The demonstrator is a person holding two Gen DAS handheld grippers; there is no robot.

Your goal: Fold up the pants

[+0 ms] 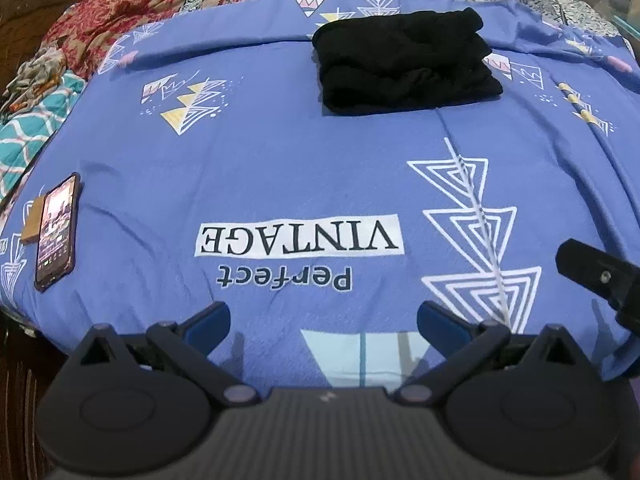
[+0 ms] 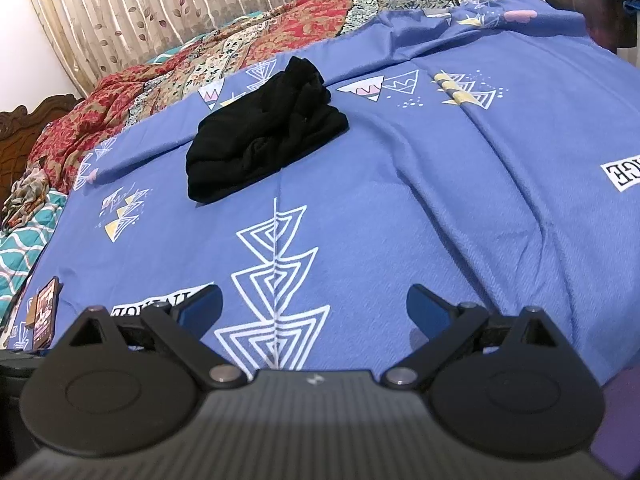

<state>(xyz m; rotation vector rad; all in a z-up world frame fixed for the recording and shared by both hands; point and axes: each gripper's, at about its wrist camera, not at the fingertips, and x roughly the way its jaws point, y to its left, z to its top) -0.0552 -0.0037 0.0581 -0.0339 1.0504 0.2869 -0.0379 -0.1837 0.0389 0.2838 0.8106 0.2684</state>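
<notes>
Nearest you: your left gripper [image 1: 324,320] and right gripper [image 2: 314,306], jaws spread wide, both holding nothing. One phone [image 1: 56,228] at left on the blue bedsheet [image 1: 280,168]. One pair of black pants [image 1: 404,68], folded, well beyond. Farthest: patterned quilt [image 2: 248,48], curtain [image 2: 160,0].

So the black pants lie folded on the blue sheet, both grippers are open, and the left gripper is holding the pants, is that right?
Not quite. The left gripper holds nothing: the left wrist view shows its jaws open over bare blue sheet, far from the black pants. The rest is right: the pants lie folded on the sheet, and the right gripper is open too.
</notes>
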